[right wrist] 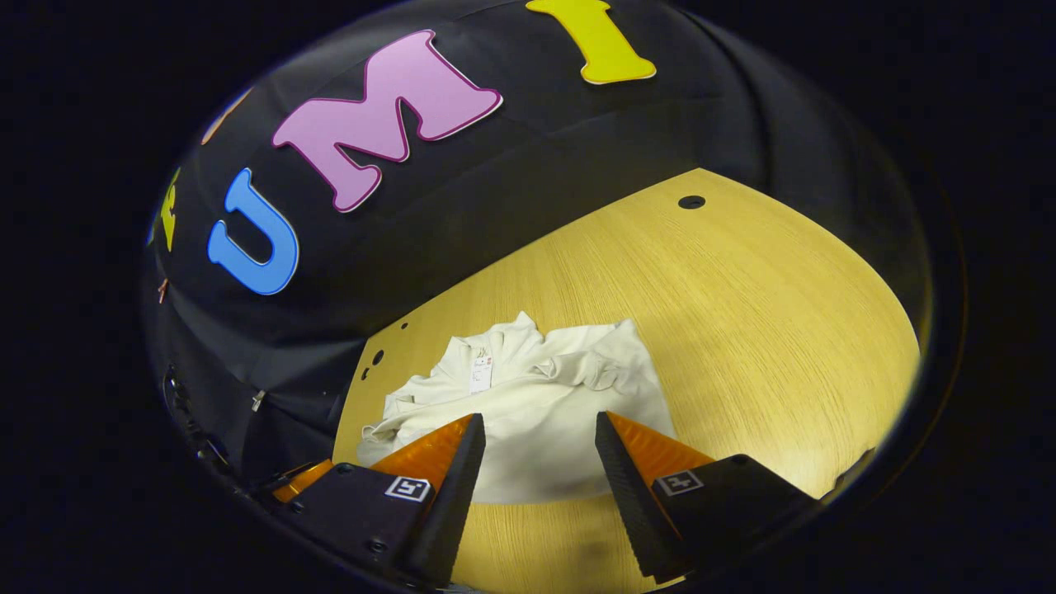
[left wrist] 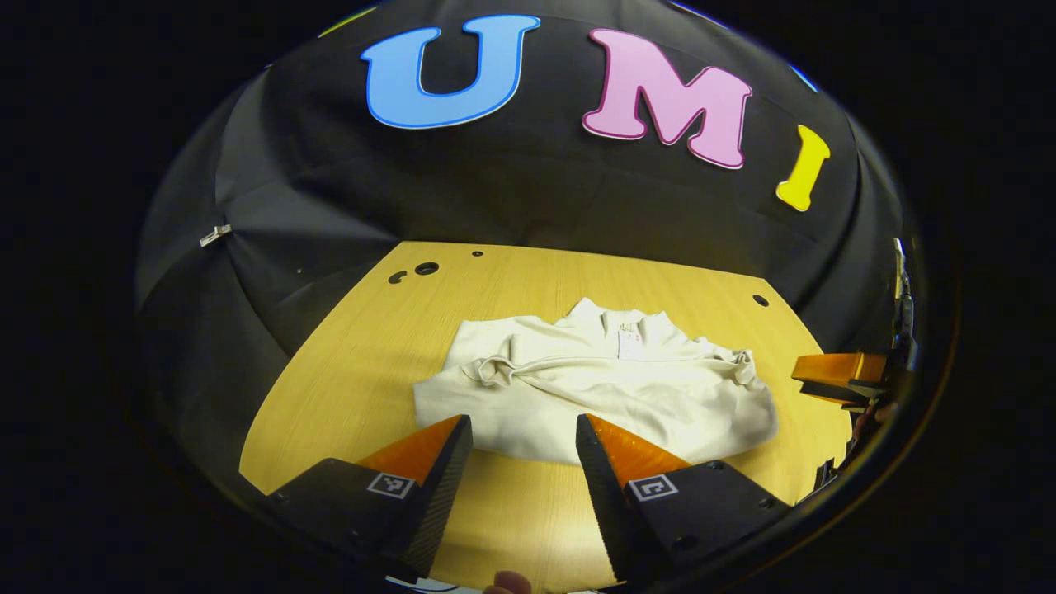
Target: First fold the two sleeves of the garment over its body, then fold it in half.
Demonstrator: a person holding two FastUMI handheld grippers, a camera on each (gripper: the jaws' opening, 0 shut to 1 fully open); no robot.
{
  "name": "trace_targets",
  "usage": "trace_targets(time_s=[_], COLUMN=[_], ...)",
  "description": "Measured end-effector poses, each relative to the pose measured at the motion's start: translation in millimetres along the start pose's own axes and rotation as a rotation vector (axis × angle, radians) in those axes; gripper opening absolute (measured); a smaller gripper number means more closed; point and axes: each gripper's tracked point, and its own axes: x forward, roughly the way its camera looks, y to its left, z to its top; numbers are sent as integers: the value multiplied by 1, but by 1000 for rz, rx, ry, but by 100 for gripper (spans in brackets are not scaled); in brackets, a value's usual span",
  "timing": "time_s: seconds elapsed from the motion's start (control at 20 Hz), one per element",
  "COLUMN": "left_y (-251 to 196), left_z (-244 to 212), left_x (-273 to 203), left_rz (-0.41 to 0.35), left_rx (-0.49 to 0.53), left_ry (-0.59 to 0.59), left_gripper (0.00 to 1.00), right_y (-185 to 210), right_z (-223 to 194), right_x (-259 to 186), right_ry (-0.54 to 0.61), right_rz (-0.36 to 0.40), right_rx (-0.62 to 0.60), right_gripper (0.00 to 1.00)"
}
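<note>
The cream garment [left wrist: 594,388] lies flat on the wooden table [left wrist: 346,371], a compact bundle with its collar toward the far wall and a white tag showing at the neck. Both sleeves sit folded in over the body, one bunched at the left shoulder, the other crumpled at the right shoulder. In the left gripper view, the left gripper [left wrist: 522,429] hangs just above the near hem, jaws spread wide and holding nothing, bare tabletop between the fingers. Off at the right edge of that view, the right gripper [left wrist: 837,378] pokes in beside the garment's right side, apart from the cloth. In the right gripper view, the right gripper [right wrist: 538,425] hovers over the garment [right wrist: 536,404] near edge, jaws likewise spread and empty, the table [right wrist: 742,313] stretching away to the right.
</note>
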Motion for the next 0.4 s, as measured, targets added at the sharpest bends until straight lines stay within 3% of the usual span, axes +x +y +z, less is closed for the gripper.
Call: trace_targets(time_s=[0.4], left_y=[8], left_z=[-23], left_x=[-16], left_rz=[0], left_rx=[-17], left_ry=[29], left_gripper=[79], right_y=[9], right_z=[-20], right_x=[-13], right_ry=[35], right_rz=[4], right_rx=[-74], right_gripper=[83])
